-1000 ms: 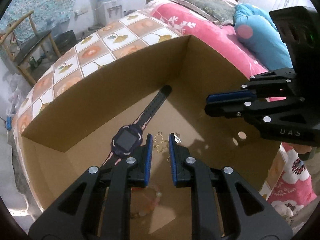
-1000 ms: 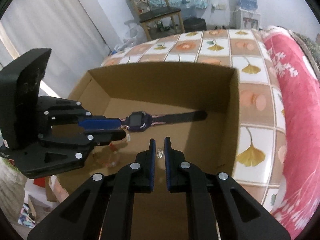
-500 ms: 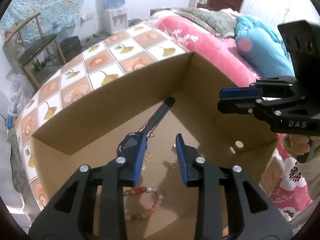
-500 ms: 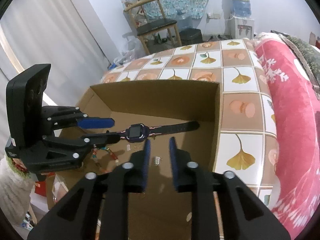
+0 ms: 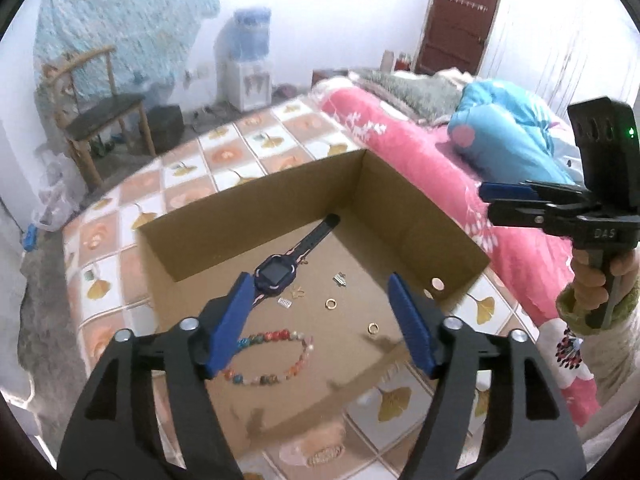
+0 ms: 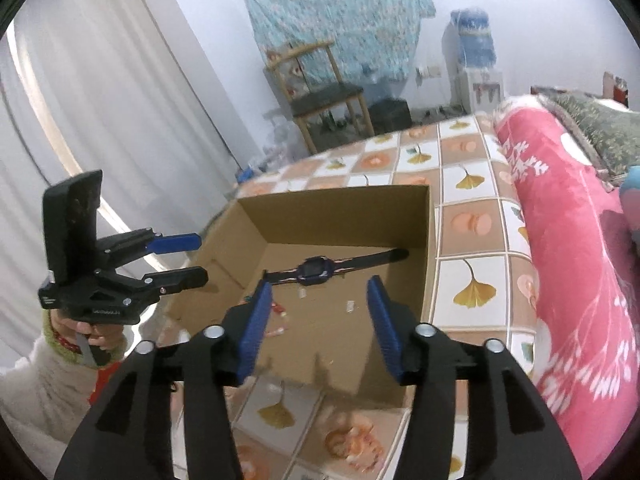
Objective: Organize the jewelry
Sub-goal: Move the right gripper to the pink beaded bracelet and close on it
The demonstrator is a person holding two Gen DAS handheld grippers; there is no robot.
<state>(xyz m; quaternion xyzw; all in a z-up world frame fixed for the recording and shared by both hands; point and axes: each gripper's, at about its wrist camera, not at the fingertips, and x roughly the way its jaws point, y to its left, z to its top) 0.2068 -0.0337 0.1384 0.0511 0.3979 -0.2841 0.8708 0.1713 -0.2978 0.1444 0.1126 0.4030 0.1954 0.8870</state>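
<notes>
L to R across the left wrist view. The cardboard box [image 5: 256, 216] sat on the tiled bedcover [image 5: 224, 156], open top, w/ all the jewelry loose on its floor. The bead bracelet [image 5: 272, 356] lay nearest, front-left, in a loose oval. Beads look hard and smooth on a cord, so it should be light and floppy; best pinched across one side of the loop, not over a single bead that could roll out. The watch [image 5: 276, 274] lay diagonal toward the far corner, strap flat. Face looks rigid and probably the heaviest piece; strap soft, so grip across the case or on the strap right beside it. Just beside the watch were a small silver clip [image 5: 285, 303] and a gold charm [image 5: 298, 292], then another clip [image 5: 340, 279], and two gold rings [image 5: 330, 303] [image 5: 373, 328] further right, apart from each other. Those are tiny, thin, prob. slippery, lying flat on cardboard — hard to get under, need pads set down either side.

The left gripper [image 5: 320, 320] hung above the box, jaws opening, nothing between them. The right gripper [image 6: 316, 320] was likewise over the near wall, jaws opening and empty. A hand [image 5: 596, 284] in a cuffed sleeve held its handle at far right.
</notes>
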